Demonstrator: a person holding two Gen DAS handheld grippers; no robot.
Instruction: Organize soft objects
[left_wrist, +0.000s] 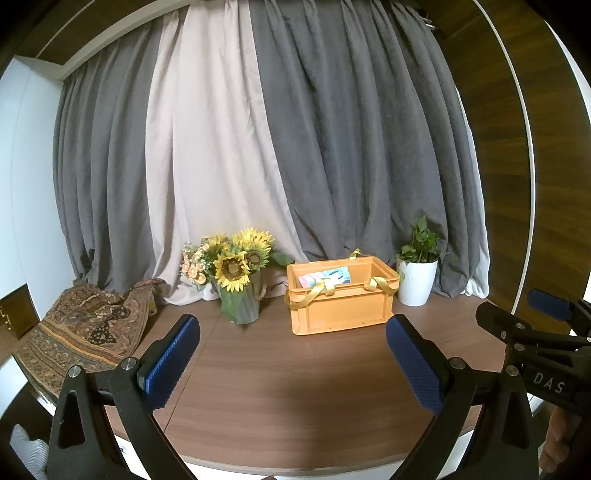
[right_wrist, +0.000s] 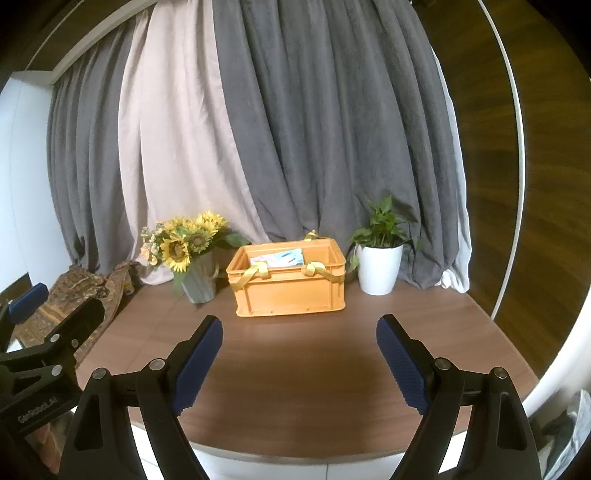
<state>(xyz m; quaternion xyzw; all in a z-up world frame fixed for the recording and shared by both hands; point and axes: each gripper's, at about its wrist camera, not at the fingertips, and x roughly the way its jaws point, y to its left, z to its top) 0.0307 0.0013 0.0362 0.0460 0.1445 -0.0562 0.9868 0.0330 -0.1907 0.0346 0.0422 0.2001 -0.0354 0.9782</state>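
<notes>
An orange plastic crate (left_wrist: 340, 299) with yellow ribbon handles stands at the back of the brown table (left_wrist: 295, 387); a pale blue and pink folded item (left_wrist: 325, 277) lies inside it. The crate also shows in the right wrist view (right_wrist: 290, 282). A patterned brown cloth (left_wrist: 85, 328) lies heaped at the table's left edge, also in the right wrist view (right_wrist: 85, 291). My left gripper (left_wrist: 293, 356) is open and empty above the table's front. My right gripper (right_wrist: 299, 360) is open and empty beside it, well short of the crate.
A grey vase of sunflowers (left_wrist: 236, 273) stands left of the crate. A white pot with a green plant (left_wrist: 417, 273) stands to its right. Grey and beige curtains (left_wrist: 295, 147) hang behind. The right gripper's body (left_wrist: 535, 339) shows at the left view's right edge.
</notes>
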